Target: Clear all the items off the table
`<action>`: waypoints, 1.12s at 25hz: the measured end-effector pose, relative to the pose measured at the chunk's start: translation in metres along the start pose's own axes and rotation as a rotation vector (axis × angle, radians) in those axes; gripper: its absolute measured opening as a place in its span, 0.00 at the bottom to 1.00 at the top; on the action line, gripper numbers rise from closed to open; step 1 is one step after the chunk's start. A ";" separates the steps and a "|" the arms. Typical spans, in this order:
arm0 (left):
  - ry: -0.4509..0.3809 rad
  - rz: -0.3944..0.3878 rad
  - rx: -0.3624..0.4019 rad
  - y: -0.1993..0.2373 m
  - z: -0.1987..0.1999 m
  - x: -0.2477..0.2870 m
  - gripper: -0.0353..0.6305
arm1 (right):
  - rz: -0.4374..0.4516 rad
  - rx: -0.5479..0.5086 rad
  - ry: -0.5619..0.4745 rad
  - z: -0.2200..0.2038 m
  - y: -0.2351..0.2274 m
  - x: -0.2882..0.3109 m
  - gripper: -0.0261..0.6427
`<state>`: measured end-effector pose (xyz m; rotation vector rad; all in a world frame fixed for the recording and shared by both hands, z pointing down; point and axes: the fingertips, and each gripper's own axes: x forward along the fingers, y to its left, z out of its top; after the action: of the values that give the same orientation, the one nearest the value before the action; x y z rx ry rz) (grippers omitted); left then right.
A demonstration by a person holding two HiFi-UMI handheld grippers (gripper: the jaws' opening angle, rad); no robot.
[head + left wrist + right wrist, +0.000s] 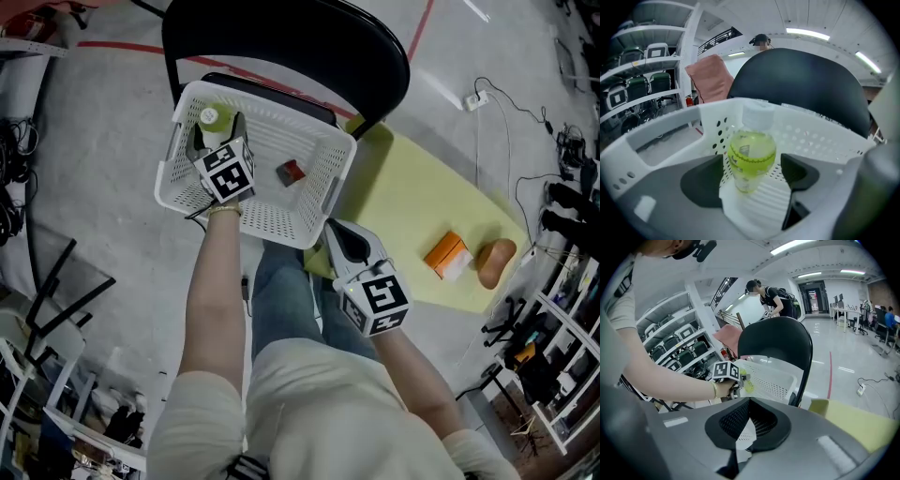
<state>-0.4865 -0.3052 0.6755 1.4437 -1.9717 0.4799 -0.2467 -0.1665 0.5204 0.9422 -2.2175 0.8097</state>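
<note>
A white basket (330,178) sits on a black chair (281,37). In its left corner stands a bottle of green drink (208,118) with a white cap. A small red item (292,172) lies on the basket floor. My left gripper (218,141) hangs over that corner, open. In the left gripper view the bottle (751,157) stands between the pads with gaps on both sides. My right gripper (330,228) is shut and empty at the left end of the yellow table (412,197). An orange box (447,255) and a brown rounded item (496,262) lie on the table's right end.
A rack (553,375) with tools stands right of the table, and cables and a power strip (476,99) lie on the floor behind it. Shelving (675,348) stands left of the chair. A person (771,298) stands behind the chair.
</note>
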 end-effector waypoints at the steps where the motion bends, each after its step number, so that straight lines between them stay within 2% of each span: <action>1: -0.006 0.003 -0.002 0.000 0.003 -0.004 0.63 | 0.001 -0.005 -0.005 0.001 0.000 -0.002 0.03; 5: -0.012 -0.012 -0.015 -0.007 0.010 -0.019 0.62 | -0.001 -0.017 -0.035 0.009 0.002 -0.013 0.03; 11: -0.033 -0.031 -0.016 -0.021 0.023 -0.046 0.55 | 0.000 -0.017 -0.076 0.019 0.007 -0.025 0.03; 16: -0.073 -0.044 -0.049 -0.026 0.038 -0.079 0.40 | 0.004 -0.017 -0.093 0.017 0.013 -0.037 0.03; 21: -0.087 -0.077 -0.022 -0.036 0.052 -0.112 0.28 | 0.006 -0.024 -0.104 0.017 0.016 -0.049 0.03; 28: -0.087 -0.114 -0.032 -0.047 0.060 -0.157 0.13 | 0.007 -0.043 -0.123 0.022 0.019 -0.065 0.03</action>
<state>-0.4285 -0.2473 0.5215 1.5709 -1.9419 0.3379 -0.2303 -0.1446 0.4546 0.9878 -2.3355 0.7220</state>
